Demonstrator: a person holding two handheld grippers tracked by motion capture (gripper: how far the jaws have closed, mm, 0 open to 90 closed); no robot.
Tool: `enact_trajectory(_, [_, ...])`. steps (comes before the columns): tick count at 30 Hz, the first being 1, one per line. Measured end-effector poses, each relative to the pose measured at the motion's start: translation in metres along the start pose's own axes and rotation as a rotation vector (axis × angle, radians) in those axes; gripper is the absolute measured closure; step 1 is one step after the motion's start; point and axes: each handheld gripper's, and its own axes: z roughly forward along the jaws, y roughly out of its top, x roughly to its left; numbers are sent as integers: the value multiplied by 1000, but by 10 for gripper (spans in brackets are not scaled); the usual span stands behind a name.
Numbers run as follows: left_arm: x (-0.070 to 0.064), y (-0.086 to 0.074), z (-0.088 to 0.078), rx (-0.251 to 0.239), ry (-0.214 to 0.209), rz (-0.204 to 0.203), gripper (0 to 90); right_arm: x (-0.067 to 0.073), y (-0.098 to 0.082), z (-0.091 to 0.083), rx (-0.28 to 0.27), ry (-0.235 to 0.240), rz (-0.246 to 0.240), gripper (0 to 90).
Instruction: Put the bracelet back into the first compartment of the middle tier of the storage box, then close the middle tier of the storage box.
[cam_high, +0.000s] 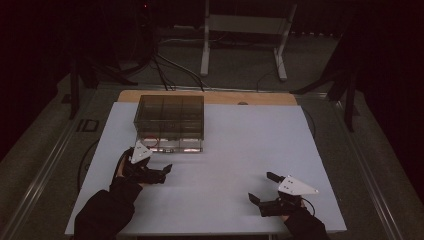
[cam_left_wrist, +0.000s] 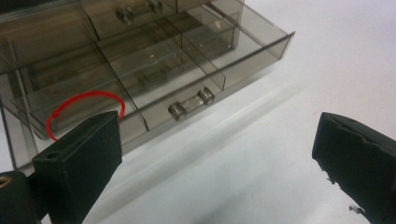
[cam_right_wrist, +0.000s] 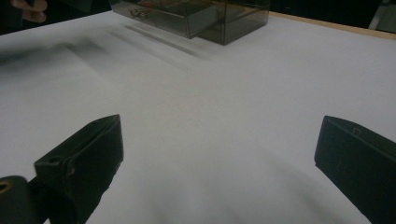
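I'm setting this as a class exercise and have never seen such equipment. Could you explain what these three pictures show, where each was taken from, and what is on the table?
A person holds a hand tool with a two-jaw claw in each hand. One camera looks down from above; the other two ride on the tools and look along their black jaws. The left claw is open, just in front of a smoky see-through drawer box whose bottom drawer is pulled out, with a red loop inside. The right claw is open over the bare white table. Neither holds anything.
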Motion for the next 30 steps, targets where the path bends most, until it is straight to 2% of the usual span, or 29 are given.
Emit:
enact_trajectory(8, [-1,-8,5,14,4,-21,32,0,0,1,2,1,-2,13])
enact_trajectory(13, [-2,-11,8,31,24,-39,32,0,-1,0,3,0,-4,13])
enact_trajectory(15, [-2,-12,9,48,47,-45,32,0,-1,0,2,-1,-4,12])
enact_trajectory(22, [-5,-15,13,70,54,-46,32,0,0,0,1,-1,-4,13])
enact_trajectory(23, [-8,-15,15,70,70,-50,33,0,0,0,2,0,-6,13])
enact_trajectory(27, [-9,-15,17,77,78,-62,33,0,0,0,0,-1,-4,13])
enact_trajectory(30, [-12,-14,18,76,107,-46,33,-1,0,0,-1,-2,-3,13])
